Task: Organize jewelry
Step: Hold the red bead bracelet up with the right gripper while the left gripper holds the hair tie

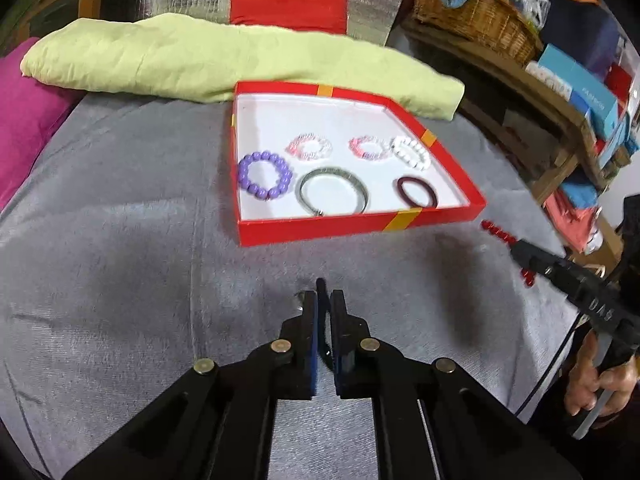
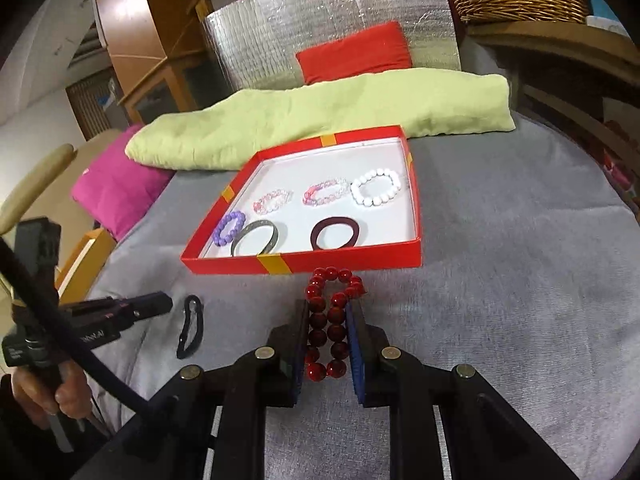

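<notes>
My right gripper (image 2: 328, 305) is shut on a red bead bracelet (image 2: 319, 336), pressed long and narrow between the pads, just in front of the red box (image 2: 320, 262). In the left wrist view the same gripper (image 1: 518, 252) and red beads (image 1: 496, 232) show at the right. My left gripper (image 1: 324, 300) is shut on a thin black hair band (image 2: 190, 328) that dangles from its tips over the grey cloth. The box (image 1: 360, 228) holds a purple bead bracelet (image 1: 244, 172), a grey bangle (image 1: 332, 170), a maroon band (image 1: 400, 188), a white bead bracelet (image 1: 400, 146) and two pink ones.
A light green cushion (image 1: 200, 60) lies behind the box, with a magenta pillow (image 2: 116, 188) to the left and a red cushion (image 2: 356, 54) against silver foil. Wooden shelves with a wicker basket (image 1: 480, 16) and boxes stand at the right. A hand (image 1: 600, 380) holds the right gripper.
</notes>
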A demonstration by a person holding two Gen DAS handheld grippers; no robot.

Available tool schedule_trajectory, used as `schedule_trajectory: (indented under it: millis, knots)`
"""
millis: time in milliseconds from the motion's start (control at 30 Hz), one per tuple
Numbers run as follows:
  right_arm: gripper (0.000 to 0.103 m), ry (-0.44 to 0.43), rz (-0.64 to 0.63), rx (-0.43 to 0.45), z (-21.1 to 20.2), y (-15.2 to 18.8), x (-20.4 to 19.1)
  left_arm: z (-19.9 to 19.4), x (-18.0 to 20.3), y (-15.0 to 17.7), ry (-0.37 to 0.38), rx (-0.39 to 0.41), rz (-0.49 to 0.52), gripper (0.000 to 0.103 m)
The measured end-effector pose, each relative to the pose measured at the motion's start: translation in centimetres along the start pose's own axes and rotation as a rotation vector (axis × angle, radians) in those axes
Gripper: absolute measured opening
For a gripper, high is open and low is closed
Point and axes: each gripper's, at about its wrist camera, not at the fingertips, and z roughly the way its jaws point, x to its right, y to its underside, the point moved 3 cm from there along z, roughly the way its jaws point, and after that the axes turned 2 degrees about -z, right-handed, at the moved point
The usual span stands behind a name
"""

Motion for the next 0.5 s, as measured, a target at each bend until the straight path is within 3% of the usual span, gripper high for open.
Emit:
schedule_trajectory:
  millis: [33,100,133,367,433,500]
  knots:
    - [0.02,0.002,0.007,-0.002,0.0,0.0,0.2,0.3,0.1,0.2,-0.01,-0.018,0.01,0.018]
    - [0.02,0.006,0.024,-0.008,0.0,0.1,0.5,0.9,0.5,0.6,-0.019,-0.042,0.018,0.056]
    - [0.02,0.008,0.032,-0.011,0.1,0.1,0.8,0.9,0.6,0.8,-0.023,-0.04,0.022,0.059]
    - [0.02,0.021,0.047,-0.023,0.2,0.2,1.4,2.2,2.0,1.4,0.012,-0.069,0.049,0.058]
    - [0.02,0.026,0.055,-0.035,0.4,0.3,1.7,2.7,1.8,1.6,-0.001,-0.076,0.035,0.048]
    - [0.02,0.03,0.059,-0.042,0.4,0.4,1.9,2.8,1.3,1.4,-0.022,-0.053,0.031,0.02]
